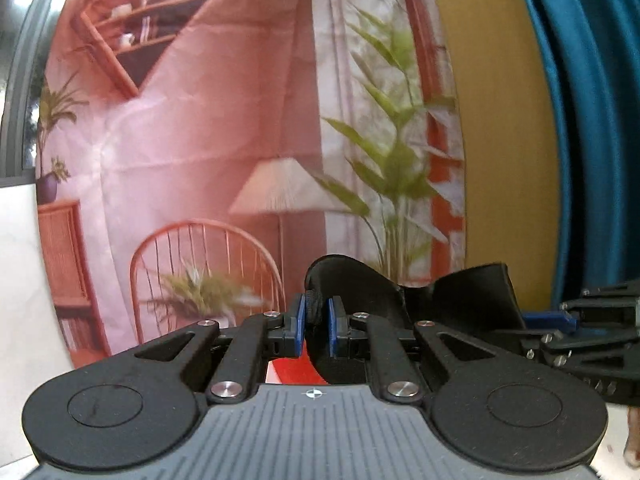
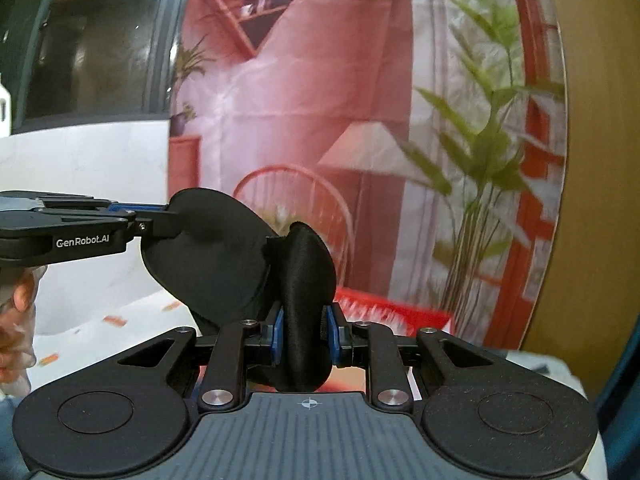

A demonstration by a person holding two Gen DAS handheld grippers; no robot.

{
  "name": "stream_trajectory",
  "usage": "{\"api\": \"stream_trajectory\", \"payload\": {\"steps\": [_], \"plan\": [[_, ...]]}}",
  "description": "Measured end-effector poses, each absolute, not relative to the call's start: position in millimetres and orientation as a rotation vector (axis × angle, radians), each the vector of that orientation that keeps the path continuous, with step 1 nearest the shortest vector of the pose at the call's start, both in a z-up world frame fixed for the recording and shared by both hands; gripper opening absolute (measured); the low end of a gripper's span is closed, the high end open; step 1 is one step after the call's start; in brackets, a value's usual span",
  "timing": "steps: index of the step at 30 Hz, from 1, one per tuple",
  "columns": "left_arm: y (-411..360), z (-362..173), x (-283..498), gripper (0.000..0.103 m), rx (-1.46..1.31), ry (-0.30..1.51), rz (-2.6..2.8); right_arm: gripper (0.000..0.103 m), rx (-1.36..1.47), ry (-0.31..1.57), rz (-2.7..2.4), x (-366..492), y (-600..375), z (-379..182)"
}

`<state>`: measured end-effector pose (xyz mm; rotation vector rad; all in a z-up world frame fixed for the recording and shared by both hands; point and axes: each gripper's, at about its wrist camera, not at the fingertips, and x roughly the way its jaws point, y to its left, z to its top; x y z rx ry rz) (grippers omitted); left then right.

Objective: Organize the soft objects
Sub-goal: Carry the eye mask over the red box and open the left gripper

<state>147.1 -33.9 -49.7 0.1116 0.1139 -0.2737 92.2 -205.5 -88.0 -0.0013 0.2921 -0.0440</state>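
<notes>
Both tools, left tool [image 1: 316, 326] and right tool [image 2: 306, 334], pinch opposite edges of the black eye mask [image 2: 224, 256].

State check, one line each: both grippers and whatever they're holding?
Left gripper: shut on one end of the mask.
Right gripper: shut on the other end.
Black padded fabric eye mask: held between both grippers, folded at the middle.
Red basket: behind the mask, blurred, contents unclear.
</notes>
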Motion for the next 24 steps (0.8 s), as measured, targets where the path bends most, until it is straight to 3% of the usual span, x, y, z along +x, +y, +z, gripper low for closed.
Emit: {"api": "stream_trajectory", "payload": {"steps": [4,7,12,19,24], "plan": [[-59,-57,174,0.013,0.228,0.052,-0.242,0.021,-0.073,0.275,-0.131,137,-218,-91],[-78,-72,201,0.013,0.285,0.133,-0.213,0.021,-0.094,0.335,-0.189,172,-227,-103],[-79,-105,233,0.013,0.194,0.349,-0.179,0.022,-0.081,0.439,-0.226,203,-231,-141],[-52,-121,250,0.014,0.019,0.487,-0.212,0.024,-0.032,0.508,-0.223,208,-227,-179],[-49,-125,249,0.026,0.048,0.494,-0.244,0.036,0.028,0.525,-0.253,210,-237,-180]]}}
